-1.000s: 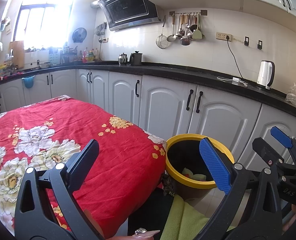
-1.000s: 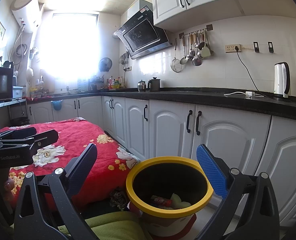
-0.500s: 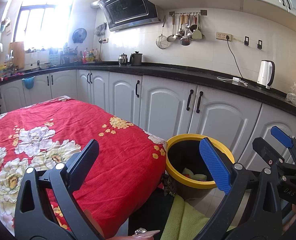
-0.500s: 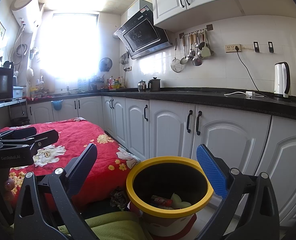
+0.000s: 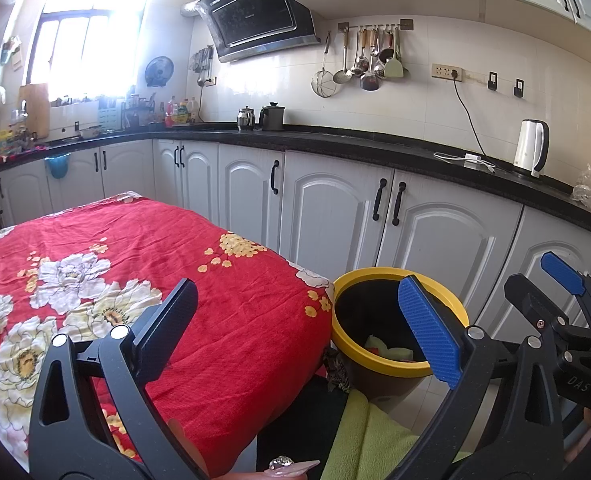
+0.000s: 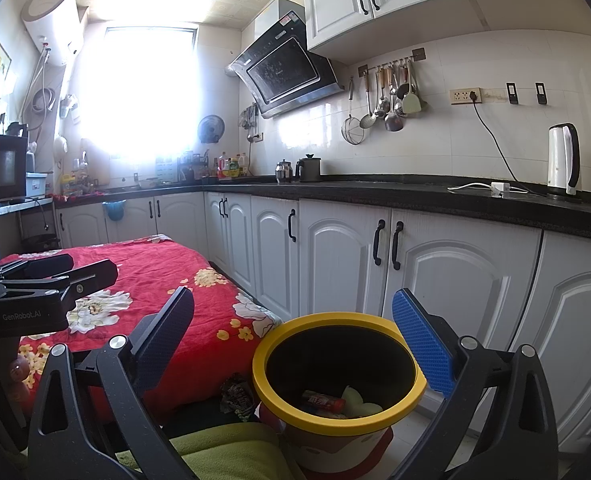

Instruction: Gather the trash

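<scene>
A yellow-rimmed trash bin stands on the floor beside the table, also seen in the left wrist view as the bin. Inside it lie a red wrapper and pale green scraps. My right gripper hangs open above the bin's near side, nothing between its fingers. My left gripper is open too, over the table's corner, empty. The right gripper's fingers show at the right edge of the left wrist view. A crumpled dark wrapper lies on the floor next to the bin.
The table wears a red floral cloth. White cabinets under a black counter run behind the bin. A white kettle stands on the counter. A green garment and a fingertip fill the bottom edge.
</scene>
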`<action>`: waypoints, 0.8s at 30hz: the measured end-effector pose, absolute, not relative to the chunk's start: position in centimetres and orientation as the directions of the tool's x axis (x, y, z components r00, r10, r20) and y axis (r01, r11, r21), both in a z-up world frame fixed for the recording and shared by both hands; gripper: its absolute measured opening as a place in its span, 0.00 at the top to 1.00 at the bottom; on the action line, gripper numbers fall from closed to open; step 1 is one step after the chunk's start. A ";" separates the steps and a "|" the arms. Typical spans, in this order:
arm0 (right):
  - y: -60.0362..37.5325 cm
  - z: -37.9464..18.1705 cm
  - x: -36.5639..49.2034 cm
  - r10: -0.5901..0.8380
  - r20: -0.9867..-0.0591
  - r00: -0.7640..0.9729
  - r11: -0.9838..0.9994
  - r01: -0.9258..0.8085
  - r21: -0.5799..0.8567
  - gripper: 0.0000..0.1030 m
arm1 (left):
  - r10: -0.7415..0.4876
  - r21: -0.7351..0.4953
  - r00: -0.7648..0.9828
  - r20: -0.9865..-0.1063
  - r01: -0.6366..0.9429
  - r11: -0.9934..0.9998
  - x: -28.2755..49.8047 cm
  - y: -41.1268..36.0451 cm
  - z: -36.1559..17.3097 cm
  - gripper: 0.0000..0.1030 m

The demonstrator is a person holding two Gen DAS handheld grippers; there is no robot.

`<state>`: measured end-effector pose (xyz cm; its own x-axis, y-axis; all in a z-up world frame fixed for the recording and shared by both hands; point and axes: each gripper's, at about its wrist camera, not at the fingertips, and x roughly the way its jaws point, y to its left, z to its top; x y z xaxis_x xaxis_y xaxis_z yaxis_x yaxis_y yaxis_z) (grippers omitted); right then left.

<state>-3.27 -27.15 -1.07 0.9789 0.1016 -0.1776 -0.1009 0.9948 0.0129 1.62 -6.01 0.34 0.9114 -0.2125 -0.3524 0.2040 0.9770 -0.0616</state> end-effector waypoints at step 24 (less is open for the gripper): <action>-23.5 0.1 -0.3 0.199 -0.265 0.943 0.979 -0.204 0.010 0.06 | -0.150 -0.114 0.869 -0.472 0.109 0.987 3.5 -0.5 0.5 0.11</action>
